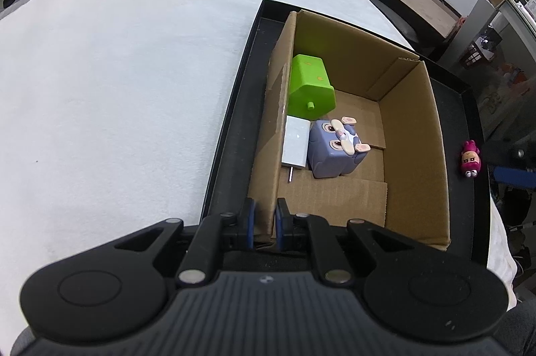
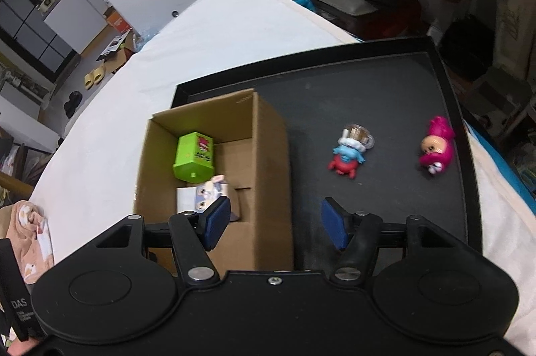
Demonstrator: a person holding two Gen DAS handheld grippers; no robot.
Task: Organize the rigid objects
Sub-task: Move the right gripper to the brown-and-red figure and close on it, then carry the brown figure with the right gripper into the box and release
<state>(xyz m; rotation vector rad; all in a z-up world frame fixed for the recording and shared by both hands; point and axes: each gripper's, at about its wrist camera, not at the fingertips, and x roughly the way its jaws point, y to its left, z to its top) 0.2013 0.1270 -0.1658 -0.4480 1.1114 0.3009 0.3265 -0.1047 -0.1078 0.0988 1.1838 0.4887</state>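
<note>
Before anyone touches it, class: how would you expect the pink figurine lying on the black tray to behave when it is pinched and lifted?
The pink figurine looks like moulded plastic, so probably stiff and light. Its rounded, glossy body may slip between flat pads, and it could rock or roll if nudged, since it lies on its side on the black tray. The right gripper is open, seemingly wide enough to span it.

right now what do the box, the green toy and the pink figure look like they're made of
The box looks like corrugated cardboard: matte brown, with folded flaps and fluting along a cut edge. The green toy appears to be hard moulded plastic, smooth with a soft sheen. The pink figure is probably glossy plastic or vinyl, going by its highlights. The black tray under them looks matte; its material is unclear.
</note>
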